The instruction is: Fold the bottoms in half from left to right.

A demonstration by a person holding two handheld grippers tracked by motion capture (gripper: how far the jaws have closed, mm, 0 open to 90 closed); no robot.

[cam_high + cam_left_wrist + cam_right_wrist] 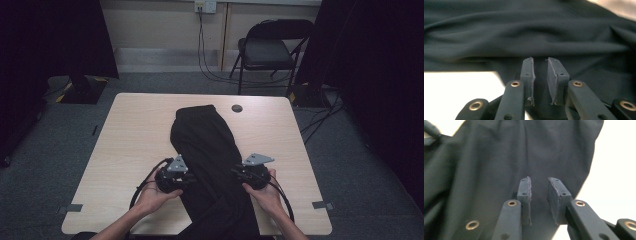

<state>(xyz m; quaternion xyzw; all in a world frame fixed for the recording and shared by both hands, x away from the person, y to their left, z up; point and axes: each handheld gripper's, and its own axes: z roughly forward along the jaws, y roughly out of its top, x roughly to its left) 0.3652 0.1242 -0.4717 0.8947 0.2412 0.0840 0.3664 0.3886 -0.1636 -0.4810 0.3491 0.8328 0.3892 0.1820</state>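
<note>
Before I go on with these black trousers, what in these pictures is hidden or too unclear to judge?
- Black trousers: in the high view the near end runs off the bottom edge.
- Left hand-held gripper: in the high view its grey plate covers the jaws.
- Right hand-held gripper: jaws merge with the dark cloth in the high view.
- Dark round thing on the table: too small to identify.

Matt black cloth trousers (207,150) — on pale, smooth wood-look table (135,135).
</note>
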